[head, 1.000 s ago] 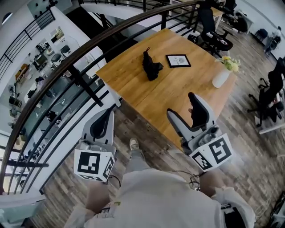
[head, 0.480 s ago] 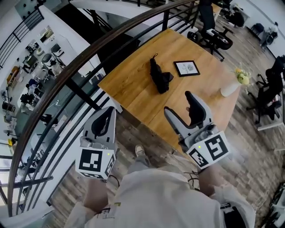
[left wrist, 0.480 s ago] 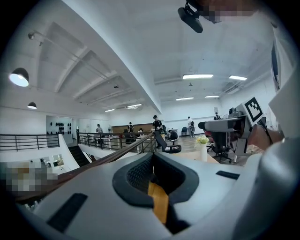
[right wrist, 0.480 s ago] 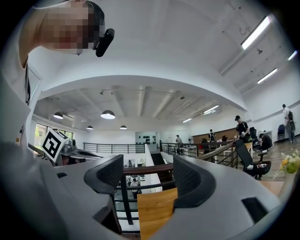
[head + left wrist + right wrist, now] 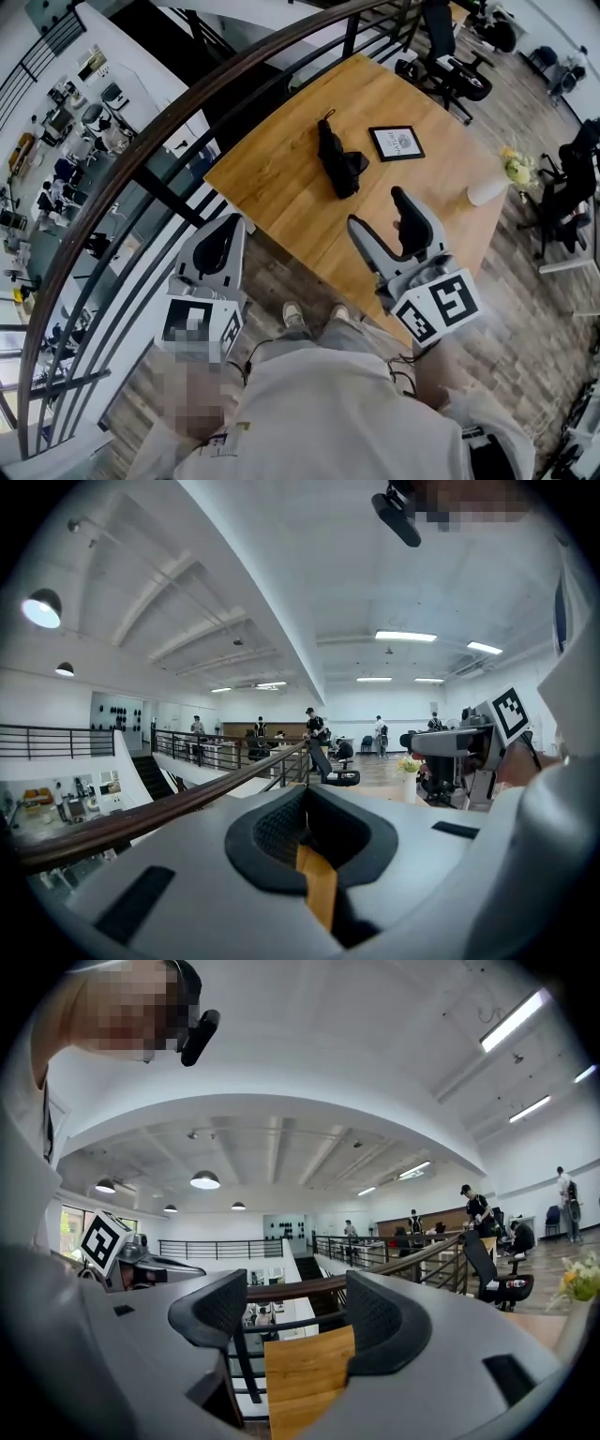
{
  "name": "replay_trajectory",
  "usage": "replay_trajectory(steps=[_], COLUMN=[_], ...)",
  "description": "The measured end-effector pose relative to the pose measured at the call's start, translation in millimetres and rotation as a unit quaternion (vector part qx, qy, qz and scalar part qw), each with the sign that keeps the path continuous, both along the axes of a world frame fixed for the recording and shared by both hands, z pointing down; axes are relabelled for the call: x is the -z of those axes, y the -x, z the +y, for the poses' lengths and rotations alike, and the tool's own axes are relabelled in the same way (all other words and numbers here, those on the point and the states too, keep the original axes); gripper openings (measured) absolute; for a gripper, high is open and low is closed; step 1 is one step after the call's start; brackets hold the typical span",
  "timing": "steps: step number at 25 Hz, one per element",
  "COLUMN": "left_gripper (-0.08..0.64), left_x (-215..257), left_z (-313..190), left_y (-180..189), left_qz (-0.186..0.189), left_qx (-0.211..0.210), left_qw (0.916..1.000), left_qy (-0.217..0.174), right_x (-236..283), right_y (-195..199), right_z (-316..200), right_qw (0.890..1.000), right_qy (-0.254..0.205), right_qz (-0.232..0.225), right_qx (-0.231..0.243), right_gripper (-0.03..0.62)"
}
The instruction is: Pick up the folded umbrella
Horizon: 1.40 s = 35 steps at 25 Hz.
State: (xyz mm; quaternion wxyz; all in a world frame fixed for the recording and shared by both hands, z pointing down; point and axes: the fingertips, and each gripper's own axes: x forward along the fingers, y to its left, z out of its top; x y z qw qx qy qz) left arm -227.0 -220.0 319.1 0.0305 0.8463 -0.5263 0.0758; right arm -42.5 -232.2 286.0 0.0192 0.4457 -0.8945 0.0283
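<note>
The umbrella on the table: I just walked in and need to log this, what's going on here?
A person stands at the wooden table, a gripper in each hand. The folded umbrella lies untouched on it beside a picture frame. The right gripper is open and empty, over the near edge, short of the umbrella. The left gripper is shut, off the table.

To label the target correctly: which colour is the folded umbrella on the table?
The folded umbrella is black; the head view shows it best.

The folded umbrella (image 5: 337,164) lies on the table (image 5: 272,187), just left of the picture frame (image 5: 396,143).
</note>
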Motion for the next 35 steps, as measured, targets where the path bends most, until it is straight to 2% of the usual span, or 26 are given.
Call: replay_trajectory(steps=[5, 9, 13, 17, 23, 25, 29, 35], left_gripper=[0.018, 0.018, 0.018, 0.018, 0.018, 0.018, 0.018, 0.018], left_x=[-4.9, -6.4, -9.9, -10.2, -10.8, -15.7, -49.3, -105.4], left_z=[-21.7, -33.8, -41.5, -63.4, -105.7, -122.8, -158.7, -181.1], left_y=[-21.2, -37.0, -36.7, -37.9, -42.2, -40.7, -32.1, -22.8], left_qz=[-0.001, -0.033, -0.044, -0.064, -0.056, -0.047, -0.039, -0.036], left_qx=[0.006, 0.0, -0.012, -0.015, -0.018, -0.018, -0.015, -0.017], left_qw=[0.9999, 0.9993, 0.9988, 0.9978, 0.9982, 0.9987, 0.9979, 0.9935], left_qy=[0.015, 0.02, 0.019, 0.004, -0.006, 0.004, 0.05, 0.107], right_x=[-10.9, -13.7, -15.7, -26.7, -56.2, -68.3, -105.5, -177.4], right_y=[-25.6, -40.7, -36.2, -38.4, -37.4, -36.0, -30.5, -21.5], right_z=[-25.7, -44.7, -57.3, -84.0, -139.3, -160.1, -199.7, -236.9], right_qw=[1.0, 1.0, 0.999, 0.999, 0.997, 0.996, 0.991, 0.982], right_qy=[0.013, 0.019, 0.008, 0.013, 0.038, 0.053, 0.083, 0.143], right_qz=[-0.004, -0.003, 0.029, 0.043, 0.06, 0.068, 0.091, 0.112], right_qx=[-0.005, -0.014, -0.021, -0.032, -0.036, -0.039, -0.043, -0.044], right_gripper=[0.344, 0.344, 0.344, 0.344, 0.344, 0.344, 0.344, 0.344])
